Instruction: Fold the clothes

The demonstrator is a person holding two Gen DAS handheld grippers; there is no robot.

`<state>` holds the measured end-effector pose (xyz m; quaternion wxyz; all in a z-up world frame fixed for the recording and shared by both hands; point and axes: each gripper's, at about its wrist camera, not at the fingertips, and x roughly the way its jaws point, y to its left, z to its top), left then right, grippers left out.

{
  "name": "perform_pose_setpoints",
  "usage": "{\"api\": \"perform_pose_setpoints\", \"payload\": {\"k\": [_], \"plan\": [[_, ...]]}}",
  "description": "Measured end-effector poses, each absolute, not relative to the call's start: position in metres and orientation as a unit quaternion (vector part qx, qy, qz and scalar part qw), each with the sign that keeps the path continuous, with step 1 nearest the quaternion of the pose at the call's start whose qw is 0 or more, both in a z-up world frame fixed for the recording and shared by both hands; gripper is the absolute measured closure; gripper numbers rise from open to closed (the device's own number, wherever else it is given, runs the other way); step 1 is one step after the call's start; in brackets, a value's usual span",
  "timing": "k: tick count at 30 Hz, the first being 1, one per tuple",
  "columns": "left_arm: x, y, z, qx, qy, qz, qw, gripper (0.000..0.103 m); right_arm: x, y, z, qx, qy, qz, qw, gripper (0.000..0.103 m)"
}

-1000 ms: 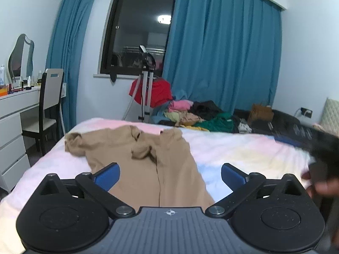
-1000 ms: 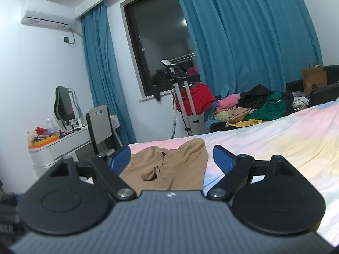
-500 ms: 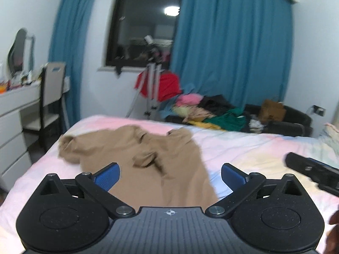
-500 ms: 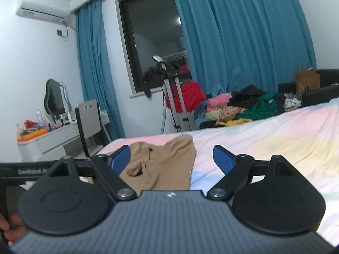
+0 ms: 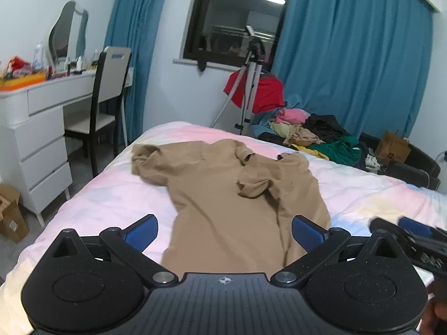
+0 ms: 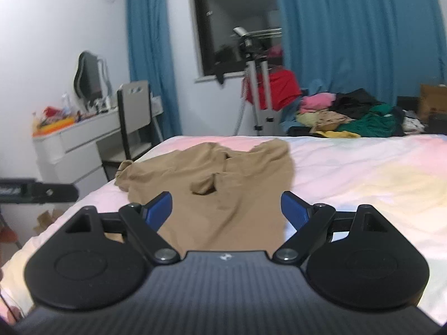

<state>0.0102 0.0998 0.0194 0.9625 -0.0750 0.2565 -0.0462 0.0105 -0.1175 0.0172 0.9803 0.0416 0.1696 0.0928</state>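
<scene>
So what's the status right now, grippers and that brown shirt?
Left gripper open, empty. Right gripper open, empty. Tan shirt lies rumpled on the bed, unfolded, one sleeve bunched. Nothing blocking it.

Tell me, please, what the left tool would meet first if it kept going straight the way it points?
Probably the tan shirt spread on the bed: it lies directly between the open left tool fingers, though depth is uncertain.

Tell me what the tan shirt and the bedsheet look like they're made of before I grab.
Tan shirt: looks like a thin, soft knit, matte; it slumps into limp folds and bunches at the sleeve. Bedsheet: seems a smooth woven fabric, matte, pastel print, with fine shallow creases. Exact fibres can't be told.
</scene>
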Motion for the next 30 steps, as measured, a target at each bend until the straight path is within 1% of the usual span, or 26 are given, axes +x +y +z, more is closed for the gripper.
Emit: {"api": "perform_pose_setpoints", "payload": {"k": [5,8,12,15,20,26,30], "plan": [[0.012,0.134,0.017,-0.090,0.266,-0.022,0.960,0.000,0.068,-0.076,0.023,0.010,0.198,0.135,0.971,0.017],[0.016,0.152,0.013,-0.104,0.274,-0.006,0.956,0.000,0.115,-0.048,0.019,0.011,0.223,0.157,0.962,0.017],[0.029,0.172,0.003,-0.134,0.294,-0.001,0.946,0.000,0.175,-0.011,-0.005,0.028,0.244,0.175,0.953,0.017],[0.037,0.182,-0.008,-0.144,0.311,0.010,0.939,0.000,0.219,0.023,-0.022,0.020,0.251,0.193,0.948,0.017],[0.050,0.187,-0.031,-0.157,0.343,0.019,0.926,0.000,0.288,0.069,-0.034,0.029,0.264,0.215,0.940,0.017],[0.064,0.190,-0.055,-0.192,0.375,0.021,0.907,0.000,0.336,0.143,-0.037,-0.076,0.245,0.209,0.944,0.017],[0.069,0.186,-0.069,-0.195,0.396,0.018,0.897,0.000,0.358,0.179,-0.041,-0.092,0.248,0.227,0.937,0.017]]}}
